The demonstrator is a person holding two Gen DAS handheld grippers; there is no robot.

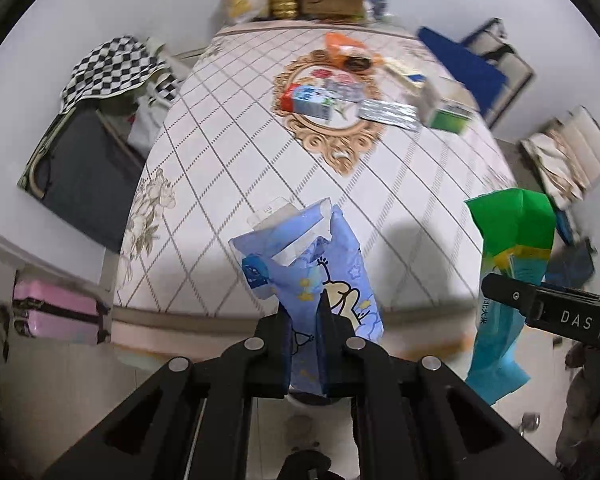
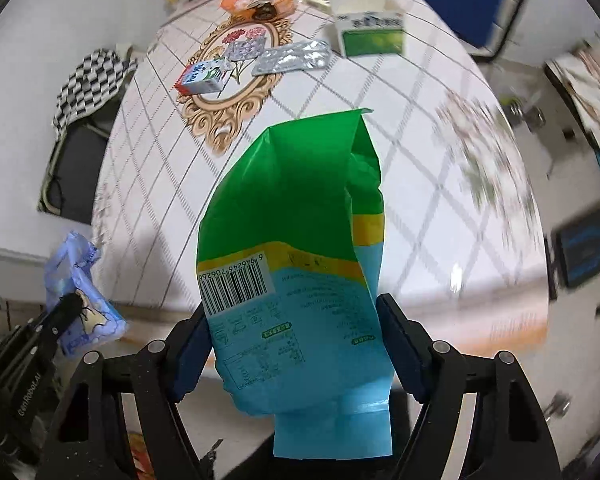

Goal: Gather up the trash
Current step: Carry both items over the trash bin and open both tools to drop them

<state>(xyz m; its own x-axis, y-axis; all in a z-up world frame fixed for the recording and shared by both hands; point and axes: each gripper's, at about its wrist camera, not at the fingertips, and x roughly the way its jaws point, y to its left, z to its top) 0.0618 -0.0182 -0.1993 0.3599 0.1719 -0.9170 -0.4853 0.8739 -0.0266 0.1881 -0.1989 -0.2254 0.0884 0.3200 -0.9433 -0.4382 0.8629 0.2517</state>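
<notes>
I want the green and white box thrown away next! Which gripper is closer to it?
Right, probably. The green and white box sits at the table's far right side. The right gripper, holding the green bag, is on that side; the left gripper, holding the blue wrapper, is further left.

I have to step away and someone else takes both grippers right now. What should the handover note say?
Left gripper: shut on the blue cartoon wrapper, held up near the table's front edge.
Right gripper: its fingers flank the green and blue bag, held up over the front edge.
Done: those two pieces are lifted off the table.
Left: no bin is in view, so both need dropping somewhere. On the far half of the table lie the small milk carton, foil blister pack, green and white box and orange packet.
</notes>
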